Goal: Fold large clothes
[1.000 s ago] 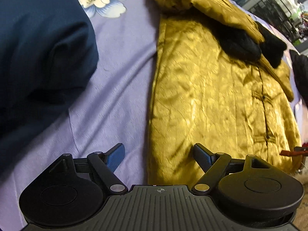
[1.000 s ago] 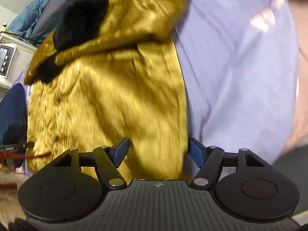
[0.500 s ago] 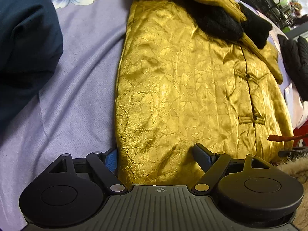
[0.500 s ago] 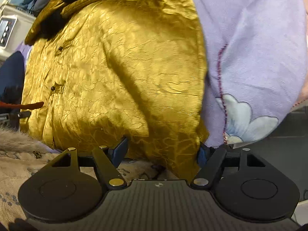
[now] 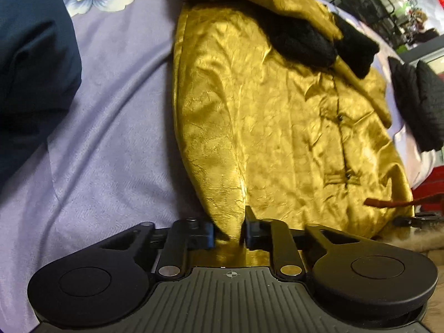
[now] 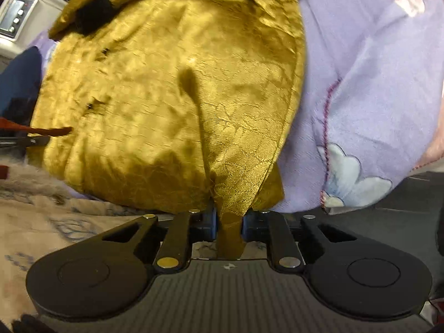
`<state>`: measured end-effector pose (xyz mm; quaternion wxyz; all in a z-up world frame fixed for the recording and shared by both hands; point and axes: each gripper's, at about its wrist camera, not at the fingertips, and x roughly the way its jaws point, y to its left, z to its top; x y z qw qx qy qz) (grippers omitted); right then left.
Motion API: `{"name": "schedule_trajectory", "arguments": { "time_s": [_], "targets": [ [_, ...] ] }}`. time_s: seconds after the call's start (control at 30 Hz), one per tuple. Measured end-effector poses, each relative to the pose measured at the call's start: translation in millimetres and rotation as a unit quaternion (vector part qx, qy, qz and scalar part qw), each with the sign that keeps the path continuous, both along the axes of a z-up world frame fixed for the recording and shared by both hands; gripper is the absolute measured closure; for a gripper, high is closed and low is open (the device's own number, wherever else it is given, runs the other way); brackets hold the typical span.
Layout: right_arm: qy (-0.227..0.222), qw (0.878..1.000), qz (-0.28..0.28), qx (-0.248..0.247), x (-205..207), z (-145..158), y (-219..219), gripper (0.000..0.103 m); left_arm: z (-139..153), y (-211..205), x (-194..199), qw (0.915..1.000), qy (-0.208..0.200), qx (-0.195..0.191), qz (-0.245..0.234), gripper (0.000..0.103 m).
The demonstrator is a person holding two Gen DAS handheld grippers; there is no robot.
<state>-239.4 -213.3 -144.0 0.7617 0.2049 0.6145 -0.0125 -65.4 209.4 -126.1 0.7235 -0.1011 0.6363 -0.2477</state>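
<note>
Gold jacket (image 5: 277, 116) lies flat on the lilac floral bedsheet (image 5: 111, 111) — left tool (image 5: 229, 234) and right tool (image 6: 229, 226) are each closing, pinching a bottom hem corner.

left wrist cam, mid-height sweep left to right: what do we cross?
Dark navy garment → lavender floral bedsheet → gold satin jacket → black quilted garment.
</note>
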Motion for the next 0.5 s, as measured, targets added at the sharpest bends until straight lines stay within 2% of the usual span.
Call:
{"name": "schedule_trajectory", "arguments": {
  "time_s": [0.23, 0.5],
  "targets": [
    [-0.055, 0.995, -0.027, 0.080, 15.2, 31.8, -10.3, 0.087, 25.9, -0.8, 12.8, 0.9973, -0.017, -0.064, 0.033, 0.037],
    [-0.127, 0.971, -0.088, 0.185, 46.9, 59.3, -24.4, 0.088, 51.4, -4.0, 40.2, 0.9902, -0.041, -0.105, 0.083, 0.039]
  ]
}}
